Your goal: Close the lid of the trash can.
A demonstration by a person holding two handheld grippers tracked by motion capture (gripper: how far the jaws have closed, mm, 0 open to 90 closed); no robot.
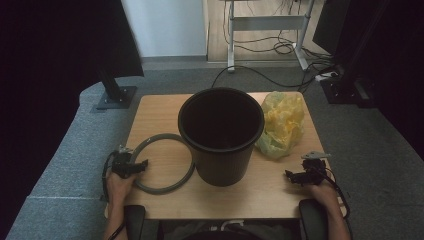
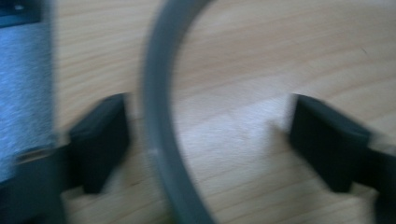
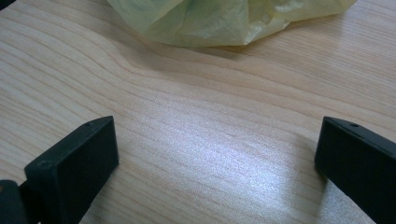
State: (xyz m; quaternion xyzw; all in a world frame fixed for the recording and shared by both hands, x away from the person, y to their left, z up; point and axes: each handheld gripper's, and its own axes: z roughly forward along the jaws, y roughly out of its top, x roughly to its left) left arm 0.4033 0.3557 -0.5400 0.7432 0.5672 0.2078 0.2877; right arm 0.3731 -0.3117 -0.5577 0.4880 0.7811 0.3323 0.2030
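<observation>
In the high view, one grey ring (image 1: 162,162) is lying flat on the wooden worktop (image 1: 150,112), its right side tucked against the foot of the one black bucket (image 1: 221,132). The left claw (image 1: 142,164) is sitting at the ring's left arc, jaws straddling the band. One crumpled yellow bag (image 1: 281,124) is resting just right of the bucket, and the right claw (image 1: 291,175) is hovering near the worktop's front right corner, well apart from the ring.

In the left gripper view, which is blurred, the ring (image 2: 156,126) is running up between the two black jaws, nearer the left one, with bare wood showing on both sides of it. The left claw (image 2: 208,140) is standing open around the band, not yet pressing on it. The ring is looking like thin, stiff plastic: probably light, smooth enough to slip, and liable to pivot if pinched off-centre. A square pinch across the band, here on the free arc away from the bucket, seems the sound place to take hold.

In the right gripper view, the right claw (image 3: 217,158) is gaping wide over bare wood, holding nothing, with the bag's (image 3: 224,21) thin, soft film lying just ahead.
</observation>
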